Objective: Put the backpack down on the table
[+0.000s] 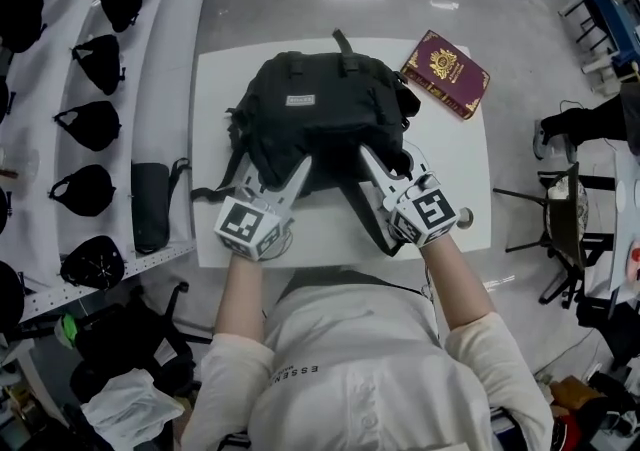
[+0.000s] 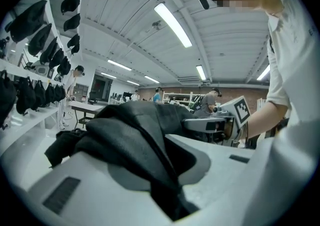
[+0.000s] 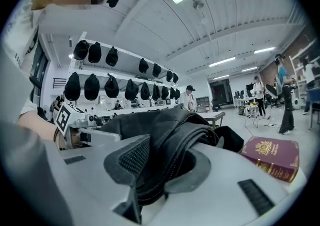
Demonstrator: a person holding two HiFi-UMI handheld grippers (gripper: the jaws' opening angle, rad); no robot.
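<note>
The black backpack [image 1: 320, 114] lies on the white table [image 1: 455, 174], its top toward the far edge. My left gripper [image 1: 285, 177] is shut on the fabric at its near left side. In the left gripper view that dark fabric [image 2: 135, 135] fills the gap between the jaws of my left gripper [image 2: 150, 170]. The right gripper [image 1: 392, 171] is shut on the near right side. In the right gripper view a stitched strap of the backpack [image 3: 170, 135] is pinched in the right gripper [image 3: 167, 170]. The bag's underside is hidden.
A maroon book with a gold crest [image 1: 445, 72] lies at the table's far right corner, close to the bag. White shelves with black caps [image 1: 90, 124] run along the left. A black roll [image 1: 150, 204] lies by the table's left edge. A chair [image 1: 560, 224] stands to the right.
</note>
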